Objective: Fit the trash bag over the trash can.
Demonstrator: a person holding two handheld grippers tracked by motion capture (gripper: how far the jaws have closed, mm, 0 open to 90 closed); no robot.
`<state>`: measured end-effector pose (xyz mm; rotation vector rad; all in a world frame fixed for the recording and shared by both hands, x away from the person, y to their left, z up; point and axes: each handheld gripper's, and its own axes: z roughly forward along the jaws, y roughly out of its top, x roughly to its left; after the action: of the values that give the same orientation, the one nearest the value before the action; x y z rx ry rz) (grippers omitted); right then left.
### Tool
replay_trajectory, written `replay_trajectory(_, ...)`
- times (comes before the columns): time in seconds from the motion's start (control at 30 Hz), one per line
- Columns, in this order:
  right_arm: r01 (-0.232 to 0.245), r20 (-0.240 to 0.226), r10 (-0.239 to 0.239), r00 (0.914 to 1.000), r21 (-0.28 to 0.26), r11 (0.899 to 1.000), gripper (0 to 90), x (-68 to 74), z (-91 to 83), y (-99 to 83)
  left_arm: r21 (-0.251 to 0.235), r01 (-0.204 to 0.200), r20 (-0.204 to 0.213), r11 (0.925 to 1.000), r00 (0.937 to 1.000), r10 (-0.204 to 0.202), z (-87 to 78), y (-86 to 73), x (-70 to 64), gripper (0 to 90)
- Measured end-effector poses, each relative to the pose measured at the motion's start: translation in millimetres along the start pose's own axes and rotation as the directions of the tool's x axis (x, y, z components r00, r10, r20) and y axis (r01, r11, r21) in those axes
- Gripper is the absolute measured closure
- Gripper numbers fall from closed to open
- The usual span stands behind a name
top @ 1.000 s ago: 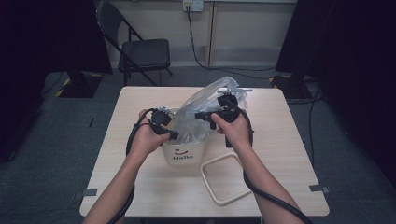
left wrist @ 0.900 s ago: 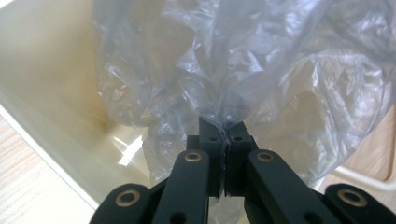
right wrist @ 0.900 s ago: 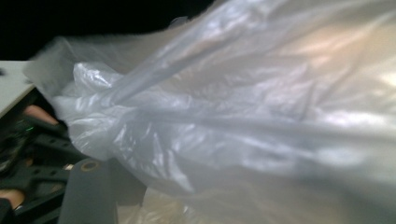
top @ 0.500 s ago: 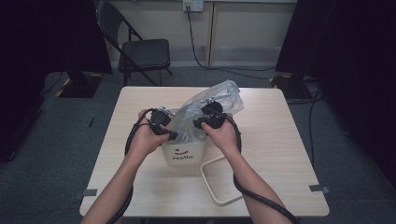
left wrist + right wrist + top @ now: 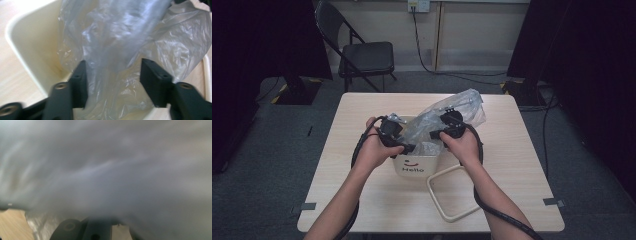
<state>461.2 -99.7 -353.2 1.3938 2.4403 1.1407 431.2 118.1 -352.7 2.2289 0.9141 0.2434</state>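
Left gripper view is showing the left gripper (image 5: 113, 85) spreading its jaws around the clear plastic bag (image 5: 125, 45) hanging into the cream bin (image 5: 30, 50), while the right gripper's (image 5: 446, 131) jaw state is staying hidden behind plastic.

The tabletop (image 5: 362, 195) is evenly lit from above, while the surrounding room is left dim and dark at both sides. Glare is seen on the plastic bag (image 5: 120, 37). The right gripper view is rendered almost wholly blurred by film pressed close to the lens.
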Motion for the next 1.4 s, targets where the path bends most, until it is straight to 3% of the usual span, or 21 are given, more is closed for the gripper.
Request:
replay_trajectory(0.1,0.016,-0.013,-0.016,0.9998,0.0,1.0,89.8,6.2,1.6,4.2,-0.038,-0.047,-0.037,0.9982,0.9983,0.046,-12.9,6.2,0.0,32.9)
replay_trajectory(0.2,0.041,-0.038,-0.041,0.9984,0.0,0.999,89.8,18.2,7.6,10.6,-0.062,-0.066,-0.056,0.9959,0.9965,0.062,-25.0,10.7,1.6,31.6)
replay_trajectory(0.27,0.051,-0.068,-0.051,0.9964,-0.003,0.999,89.8,24.7,12.2,13.0,-0.074,-0.081,-0.065,0.9939,0.995,0.077,-27.9,12.0,3.7,32.3)
replay_trajectory(0.33,0.067,-0.105,-0.067,0.9923,-0.001,0.998,89.7,31.5,19.3,14.0,-0.048,-0.149,-0.069,0.9877,0.987,0.145,-26.2,12.2,7.0,38.5)
replay_trajectory(0.37,0.075,-0.114,-0.073,0.9908,0.008,0.997,89.6,34.7,22.7,13.6,-0.045,-0.153,-0.066,0.9872,0.9865,0.15,-23.8,12.0,8.5,40.7)
replay_trajectory(0.4,0.096,-0.127,-0.093,0.9876,0.019,0.995,88.7,39.4,28.3,12.4,-0.049,-0.143,-0.047,0.9884,0.9889,0.141,-20.9,11.4,9.9,50.4)
replay_trajectory(0.43,0.096,-0.127,-0.093,0.9876,0.019,0.995,88.7,39.4,28.3,12.4,-0.042,-0.131,-0.026,0.9905,0.9912,0.13,-17.8,10.6,10.7,50.4)
replay_trajectory(0.47,0.111,-0.114,-0.107,0.9877,0.03,0.993,86.3,41.5,30.4,10.8,-0.038,-0.114,-0.018,0.9928,0.9934,0.113,-14.4,9.7,11.2,62.7)
replay_trajectory(0.5,0.111,-0.114,-0.107,0.9877,0.03,0.993,86.3,41.5,30.4,10.8,-0.019,-0.101,-0.007,0.9947,0.9948,0.101,-11.7,9.0,11.4,62.7)
replay_trajectory(0.53,0.123,-0.095,-0.12,0.9882,0.029,0.992,82.9,41.0,30.4,9.6,-0.007,-0.081,0.003,0.9967,0.9967,0.081,-9.5,7.9,11.2,70.0)
replay_trajectory(0.6,0.095,-0.079,-0.094,0.9925,0.011,0.995,61.9,31.9,23.6,6.9,-0.011,-0.008,0.015,0.9999,0.9999,0.009,-6.2,4.4,13.1,87.0)
replay_trajectory(0.67,0.082,-0.101,-0.082,0.9915,-0.005,0.997,59.0,27.8,19.9,6.5,0.014,0.022,-0.006,0.9997,0.9997,-0.022,-3.6,0.7,17.0,89.2)
replay_trajectory(0.7,0.065,-0.092,-0.068,0.9934,-0.027,0.997,52.4,25.1,14.4,6.4,0.035,0.028,-0.017,0.999,0.9995,-0.028,-2.7,-0.9,18.3,89.7)
replay_trajectory(0.8,0.06,-0.077,-0.067,0.9948,-0.09,0.994,46.7,17.3,-3.7,8.0,0.04,0.055,-0.004,0.9977,0.9985,-0.055,-0.5,-3.1,19.1,90.0)
replay_trajectory(0.87,0.047,-0.047,-0.054,0.9975,-0.134,0.99,43.6,12.9,-15.2,8.7,0.076,0.051,-0.03,0.9958,0.9984,-0.049,1.2,-3.1,18.1,89.9)
replay_trajectory(0.97,0.011,-0.012,-0.013,0.9998,-0.192,0.981,37.5,4.0,-31.5,9.7,0.075,0.063,-0.009,0.9952,0.998,-0.063,5.3,-4.1,18.4,89.7)
replay_trajectory(1.1,-0.001,0.039,0.008,0.9992,-0.193,0.981,34.4,-8.0,-39.0,7.6,0.08,0.058,-0.005,0.9951,0.9983,-0.058,9.7,-2.3,13.2,89.4)
replay_trajectory(1.2,-0.016,0.044,0.024,0.9988,-0.179,0.984,37.4,-11.1,-31.6,5.0,0.101,0.051,-0.009,0.9936,0.9987,-0.05,11.6,-1.5,12.2,89.5)
replay_trajectory(1.33,0.004,0.011,-0.002,0.9999,-0.166,0.986,49.4,-4.5,-13.8,5.5,0.086,0.058,0.007,0.9946,0.9983,-0.059,10.9,-2.8,11.6,87.0)
replay_trajectory(1.37,0.032,0.024,-0.029,0.9993,-0.118,0.993,60.0,0.8,-3.1,6.0,0.081,0.05,0.004,0.9955,0.9987,-0.051,9.5,-2.8,10.8,80.5)
replay_trajectory(1.4,0.036,0.018,-0.035,0.9992,-0.102,0.994,63.1,2.9,1.7,6.2,0.065,0.048,0.003,0.9967,0.9988,-0.049,7.4,-2.6,9.7,73.3)
